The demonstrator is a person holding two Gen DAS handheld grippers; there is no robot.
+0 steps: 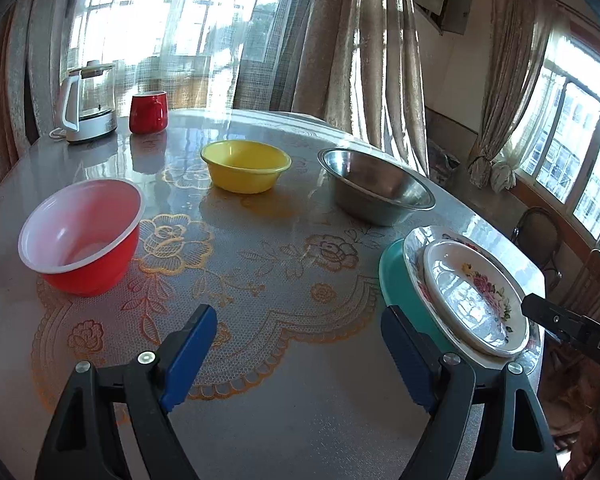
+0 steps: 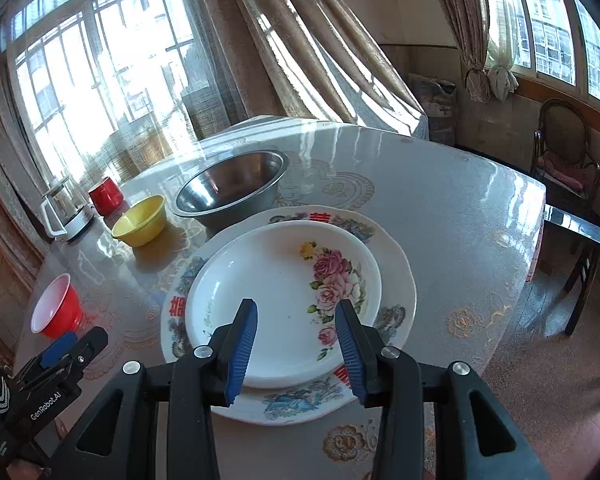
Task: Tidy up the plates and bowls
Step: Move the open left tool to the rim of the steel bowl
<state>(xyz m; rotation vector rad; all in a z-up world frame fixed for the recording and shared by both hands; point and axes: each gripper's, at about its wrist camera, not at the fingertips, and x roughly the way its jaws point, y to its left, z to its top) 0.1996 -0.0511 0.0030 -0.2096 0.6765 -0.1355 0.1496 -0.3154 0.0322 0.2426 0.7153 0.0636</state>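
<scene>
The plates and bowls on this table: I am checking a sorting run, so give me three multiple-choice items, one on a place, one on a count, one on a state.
1. Where does the rose-patterned plate lie?
A. inside the steel bowl
B. on top of the larger patterned plate
C. beside the kettle

2. How many bowls stand on the table?
A. two
B. three
C. five

3. How do the left gripper's jaws stand?
A. open, nothing between them
B. shut on the yellow bowl
C. shut on a plate

Answers: 1 B, the larger patterned plate shows all round it. 2 B, the red bowl, the yellow bowl and the steel bowl. 3 A, the left gripper has only tablecloth between its pads.
</scene>
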